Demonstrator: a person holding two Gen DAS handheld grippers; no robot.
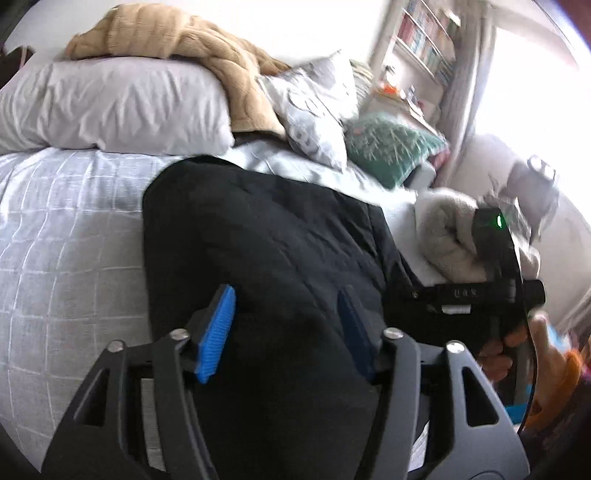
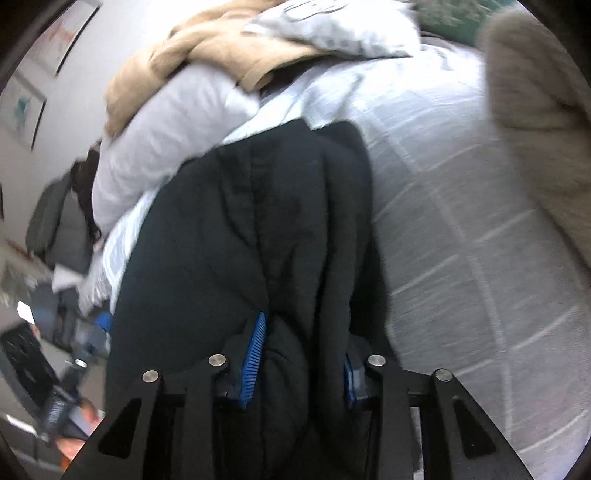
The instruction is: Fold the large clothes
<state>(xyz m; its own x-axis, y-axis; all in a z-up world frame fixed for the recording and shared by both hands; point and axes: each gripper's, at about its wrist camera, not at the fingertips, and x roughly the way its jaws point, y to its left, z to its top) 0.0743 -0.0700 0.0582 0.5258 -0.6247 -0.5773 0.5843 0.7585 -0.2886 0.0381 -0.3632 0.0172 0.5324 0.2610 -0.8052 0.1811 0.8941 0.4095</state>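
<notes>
Nearest my left camera, the left gripper (image 1: 286, 326) has its blue pads (image 1: 216, 334) spread apart with a bulge of the black jacket (image 1: 258, 236) rising between them; I cannot tell whether they pinch it. My right gripper (image 2: 301, 360) is clamped on a bunched fold of the same black jacket (image 2: 236, 236). The garment lies across the pale checked bedspread (image 1: 55, 236), below a white pillow (image 1: 110, 107) with a tan blanket (image 1: 177, 35) draped on top. A beige folded throw (image 1: 447, 229) sits beside the jacket.
</notes>
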